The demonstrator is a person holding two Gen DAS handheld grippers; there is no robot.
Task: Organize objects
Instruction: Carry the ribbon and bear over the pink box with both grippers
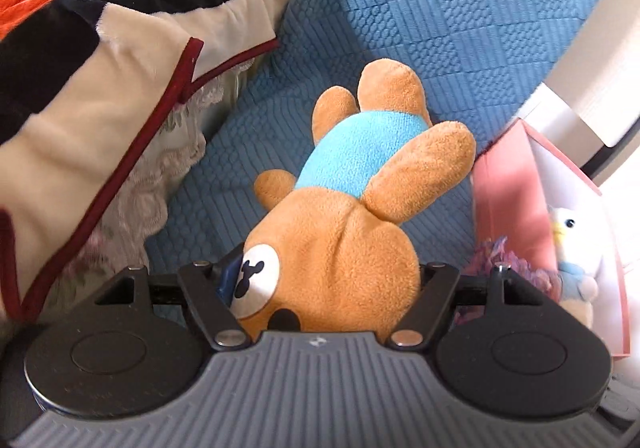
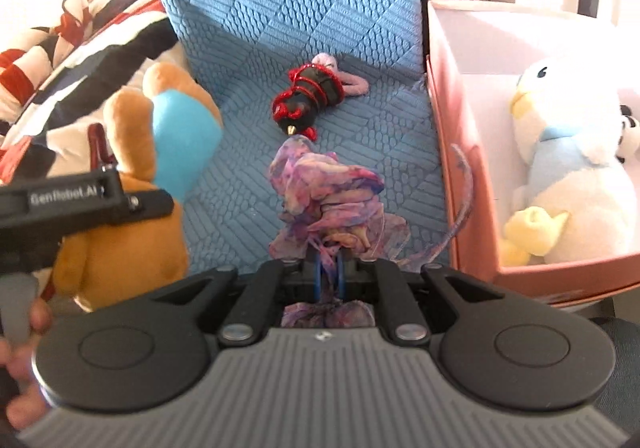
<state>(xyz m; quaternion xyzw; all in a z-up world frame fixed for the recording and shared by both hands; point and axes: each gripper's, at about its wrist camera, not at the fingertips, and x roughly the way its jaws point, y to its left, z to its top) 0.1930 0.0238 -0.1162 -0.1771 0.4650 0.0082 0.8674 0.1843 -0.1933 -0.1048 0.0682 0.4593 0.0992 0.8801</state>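
Note:
A brown teddy bear (image 1: 352, 216) in a light blue shirt hangs head-first in my left gripper (image 1: 328, 276), whose pads press on both sides of its head. It is lifted off the blue quilted seat (image 1: 460, 28). The right wrist view shows the same bear (image 2: 120, 248) at the left, with the left gripper (image 2: 80, 200) on it. My right gripper (image 2: 329, 272) is shut on a crumpled purple scarf (image 2: 332, 188), which bunches up above the seat. A pink box (image 2: 460, 168) at the right holds a white duck plush (image 2: 572, 168).
A small red and black wrapped object (image 2: 312, 96) lies on the blue seat (image 2: 280, 8) beyond the scarf, beside a pale pink cord. A striped red, black and cream blanket (image 1: 100, 68) is piled at the left. A person's hand (image 2: 24, 328) grips the left tool.

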